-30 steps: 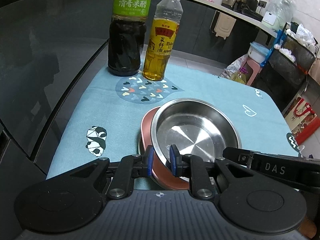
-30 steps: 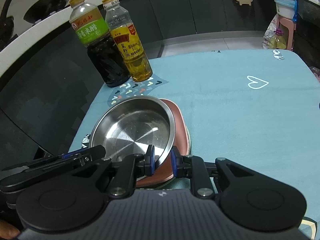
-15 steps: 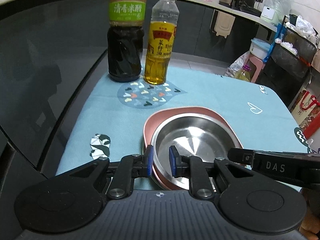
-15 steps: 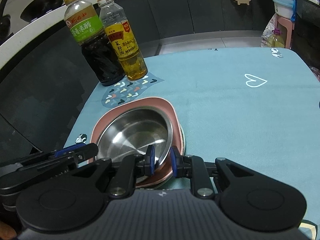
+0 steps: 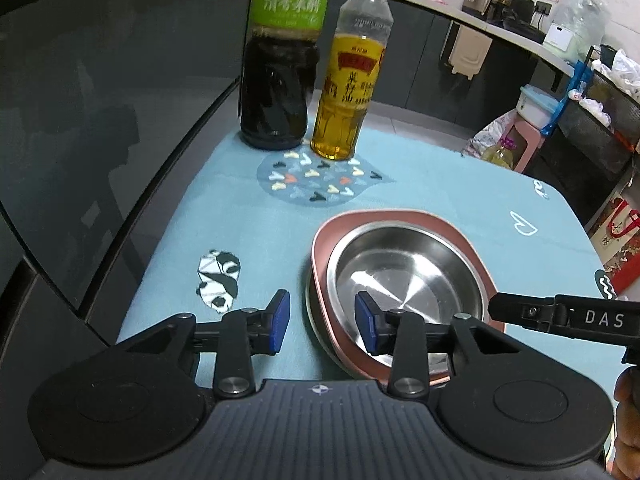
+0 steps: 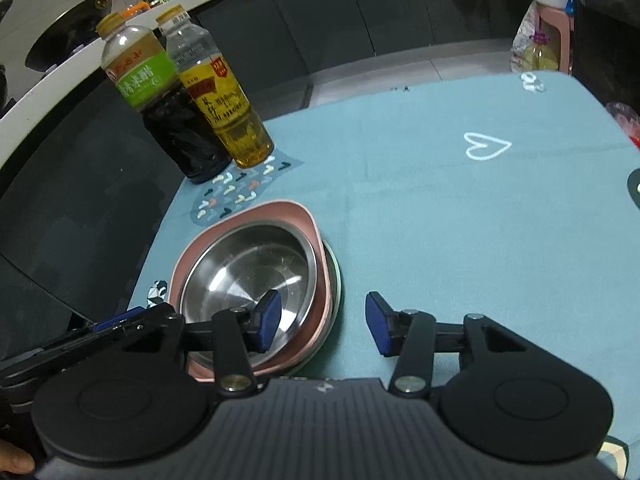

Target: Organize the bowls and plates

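Shiny steel bowl (image 5: 404,276) sits nested in the rounded pink plate (image 5: 452,228) near the teal-matted tabletop's (image 6: 440,200) left edge, open mat to its right. Left gripper (image 5: 322,322) and right gripper (image 6: 322,320) fingers, clamped on the rims half a second ago, now gape wide, released.

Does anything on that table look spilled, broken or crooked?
Nothing stands out. The steel bowl sits level inside the pink plate, and both bottles stand upright on the blue cloth, with no spill visible.
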The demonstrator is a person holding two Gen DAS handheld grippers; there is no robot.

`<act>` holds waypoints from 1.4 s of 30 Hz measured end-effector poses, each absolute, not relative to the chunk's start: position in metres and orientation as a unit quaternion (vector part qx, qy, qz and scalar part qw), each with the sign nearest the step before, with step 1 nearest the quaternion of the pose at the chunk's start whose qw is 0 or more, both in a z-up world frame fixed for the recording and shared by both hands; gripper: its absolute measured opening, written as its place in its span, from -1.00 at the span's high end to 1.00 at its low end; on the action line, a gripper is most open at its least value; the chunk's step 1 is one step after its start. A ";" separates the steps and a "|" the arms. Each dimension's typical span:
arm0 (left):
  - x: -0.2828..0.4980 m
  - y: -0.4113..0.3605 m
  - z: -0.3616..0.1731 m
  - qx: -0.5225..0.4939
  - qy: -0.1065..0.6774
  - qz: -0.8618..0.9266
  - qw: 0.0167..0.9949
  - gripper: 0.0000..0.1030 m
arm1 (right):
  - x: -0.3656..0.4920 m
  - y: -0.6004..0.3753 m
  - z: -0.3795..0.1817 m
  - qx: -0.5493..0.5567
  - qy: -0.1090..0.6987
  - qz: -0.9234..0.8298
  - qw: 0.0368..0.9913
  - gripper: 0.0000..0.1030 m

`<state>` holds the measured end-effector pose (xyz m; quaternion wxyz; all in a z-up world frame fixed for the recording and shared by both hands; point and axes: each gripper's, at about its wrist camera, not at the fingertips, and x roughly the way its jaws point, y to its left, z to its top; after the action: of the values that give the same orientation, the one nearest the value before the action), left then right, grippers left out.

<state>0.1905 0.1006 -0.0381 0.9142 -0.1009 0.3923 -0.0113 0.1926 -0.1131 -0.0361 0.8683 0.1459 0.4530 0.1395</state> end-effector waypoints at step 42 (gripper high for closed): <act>0.206 0.095 -0.056 -0.096 0.398 -0.017 0.912 0.44 | 0.214 -0.097 -0.049 0.109 0.472 0.180 0.856 0.86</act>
<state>0.2060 0.0950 -0.0555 0.9123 -0.0961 0.3977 -0.0169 0.2137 -0.0971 -0.0485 0.8564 0.1087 0.4716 0.1798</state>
